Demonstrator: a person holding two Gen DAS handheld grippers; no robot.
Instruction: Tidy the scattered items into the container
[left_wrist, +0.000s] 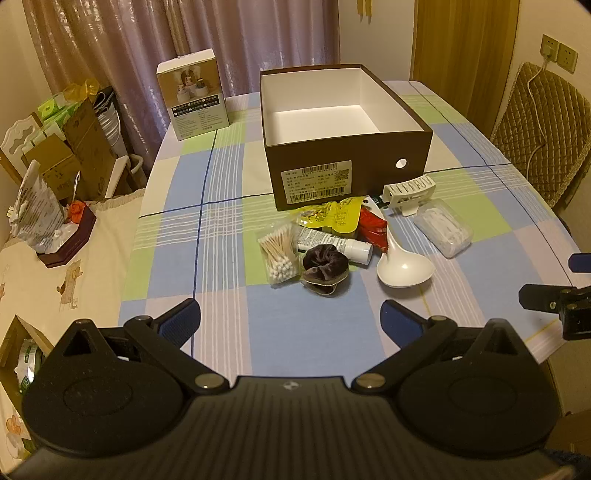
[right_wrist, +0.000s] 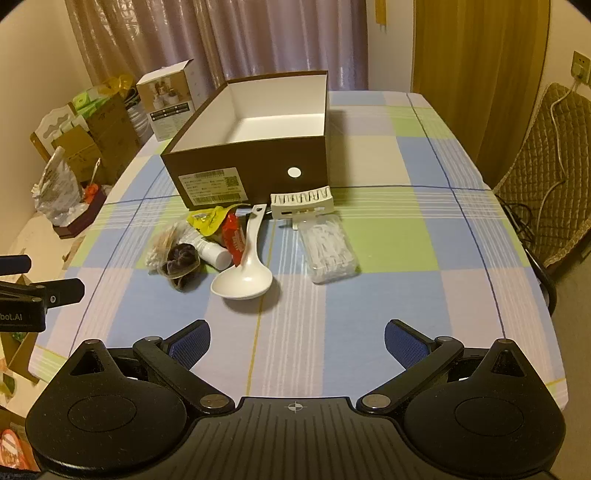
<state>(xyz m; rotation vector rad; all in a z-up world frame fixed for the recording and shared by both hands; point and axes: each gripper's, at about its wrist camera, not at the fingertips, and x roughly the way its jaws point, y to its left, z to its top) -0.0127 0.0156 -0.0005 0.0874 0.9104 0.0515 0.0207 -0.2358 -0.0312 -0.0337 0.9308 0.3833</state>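
An open brown box (left_wrist: 388, 162) (right_wrist: 258, 173) with a white, empty inside stands on the checked tablecloth. In front of it lies a pile: a bag of cotton swabs (left_wrist: 277, 254) (right_wrist: 159, 245), a brown scrunchie (left_wrist: 324, 268) (right_wrist: 181, 262), a white tube (left_wrist: 334, 244) (right_wrist: 212, 252), a yellow packet (left_wrist: 332, 216) (right_wrist: 207, 219), a red packet (left_wrist: 375, 229) (right_wrist: 233, 238), a white spoon (left_wrist: 402, 267) (right_wrist: 243, 280), a white clip (left_wrist: 406, 192) (right_wrist: 301, 203) and a clear box of floss picks (left_wrist: 443, 230) (right_wrist: 330, 251). My left gripper (left_wrist: 290, 319) and right gripper (right_wrist: 297, 341) hover open and empty short of the pile.
A product carton (left_wrist: 194, 98) (right_wrist: 170, 99) stands left of the brown box. A cluttered side surface with cardboard boxes and bags (left_wrist: 59, 177) lies to the left. A padded chair (left_wrist: 543, 133) (right_wrist: 546, 177) stands at the table's right edge.
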